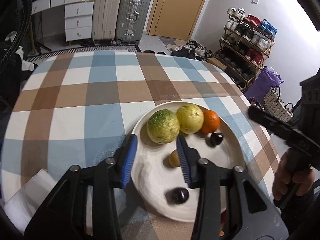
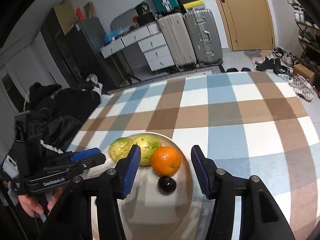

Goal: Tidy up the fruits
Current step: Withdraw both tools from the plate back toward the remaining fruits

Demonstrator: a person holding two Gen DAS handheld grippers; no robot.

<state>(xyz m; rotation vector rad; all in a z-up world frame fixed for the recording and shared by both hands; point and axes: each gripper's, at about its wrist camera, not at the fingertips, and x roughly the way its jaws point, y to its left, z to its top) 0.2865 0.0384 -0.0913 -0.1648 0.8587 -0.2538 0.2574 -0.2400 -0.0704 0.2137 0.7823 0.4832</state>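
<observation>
A white plate [image 1: 230, 156] sits on the checked tablecloth. It holds two yellow-green guavas [image 1: 163, 127] [image 1: 190, 118], an orange [image 1: 210, 121], two dark plums [image 1: 216, 139] [image 1: 177, 195] and a small yellow-brown fruit [image 1: 174, 158] partly hidden by a finger. My left gripper [image 1: 157, 142] is open and empty above the plate's near side, close to the left guava. In the right wrist view the plate [image 2: 188, 180] shows the guavas [image 2: 121, 149] [image 2: 149, 147], the orange [image 2: 166, 161] and a plum [image 2: 167, 185]. My right gripper [image 2: 165, 156] is open, jaws standing either side of the orange.
A white foam block [image 1: 30, 196] lies at the table's near left. The left gripper also appears in the right wrist view [image 2: 88, 156]. Suitcases [image 1: 122, 14], drawers [image 1: 78, 22], a door and a shoe rack [image 1: 246, 40] stand beyond the table's far edge.
</observation>
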